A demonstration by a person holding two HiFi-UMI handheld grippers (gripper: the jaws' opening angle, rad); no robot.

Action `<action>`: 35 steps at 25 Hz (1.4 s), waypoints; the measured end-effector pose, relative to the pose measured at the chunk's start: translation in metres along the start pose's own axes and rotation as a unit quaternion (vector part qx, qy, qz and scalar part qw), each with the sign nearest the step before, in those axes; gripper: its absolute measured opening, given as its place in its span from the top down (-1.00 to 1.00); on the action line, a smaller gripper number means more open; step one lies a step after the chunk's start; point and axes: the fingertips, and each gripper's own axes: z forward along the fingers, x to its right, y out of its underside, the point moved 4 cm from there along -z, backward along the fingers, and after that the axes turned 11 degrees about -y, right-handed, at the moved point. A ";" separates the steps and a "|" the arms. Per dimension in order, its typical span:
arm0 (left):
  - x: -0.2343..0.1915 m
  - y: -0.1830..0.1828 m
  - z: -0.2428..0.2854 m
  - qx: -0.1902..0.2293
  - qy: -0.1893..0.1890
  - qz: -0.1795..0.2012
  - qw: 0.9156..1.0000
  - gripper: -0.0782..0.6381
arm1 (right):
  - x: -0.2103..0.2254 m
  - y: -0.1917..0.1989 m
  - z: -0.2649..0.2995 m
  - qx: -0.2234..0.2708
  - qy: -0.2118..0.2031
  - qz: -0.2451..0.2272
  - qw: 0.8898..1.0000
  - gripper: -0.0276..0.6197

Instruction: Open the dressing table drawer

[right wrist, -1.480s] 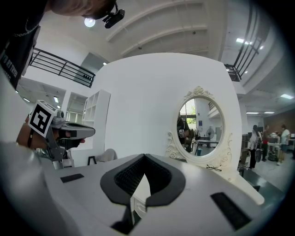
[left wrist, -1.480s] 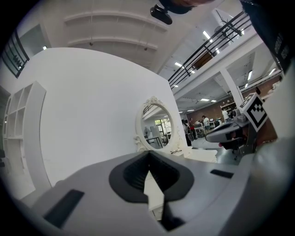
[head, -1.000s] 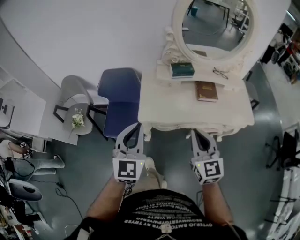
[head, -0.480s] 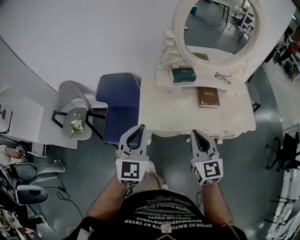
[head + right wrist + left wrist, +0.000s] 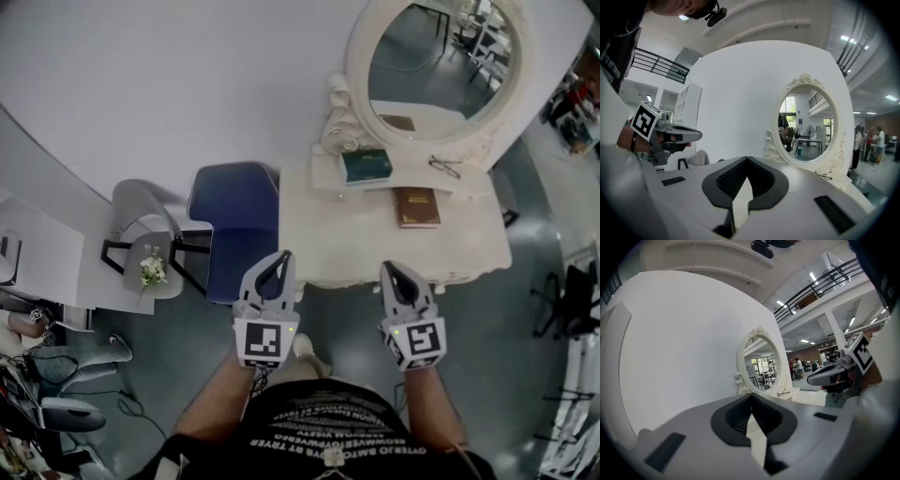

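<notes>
Grey floor [image 5: 342, 302] lay under bench [image 5: 361, 234]; L claw [image 5: 275, 270] & R claw [image 5: 395, 278] pinched together, empty, near front. Best: spread one, grip drawer pull, tug straight.

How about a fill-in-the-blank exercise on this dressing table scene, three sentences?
The chair right beside the dressing table is ___ in colour.
The eyeglasses lie on the shelf below the oval ___.
The jaws of the left gripper and the right gripper are ___, with nothing between them.
Missing words: blue; mirror; shut.
</notes>
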 end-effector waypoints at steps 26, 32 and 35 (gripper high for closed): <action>-0.023 0.016 0.095 -0.030 0.013 -0.003 0.999 0.77 | 0.062 -0.007 0.075 -0.010 0.010 0.008 1.000 0.91; -0.004 0.015 0.124 -0.041 0.001 -0.007 0.999 0.77 | 0.091 -0.004 0.095 -0.016 -0.025 0.005 1.000 0.91; 0.003 0.015 0.141 -0.048 -0.009 -0.008 0.999 0.77 | 0.109 -0.009 0.104 -0.011 -0.041 -0.005 0.999 0.91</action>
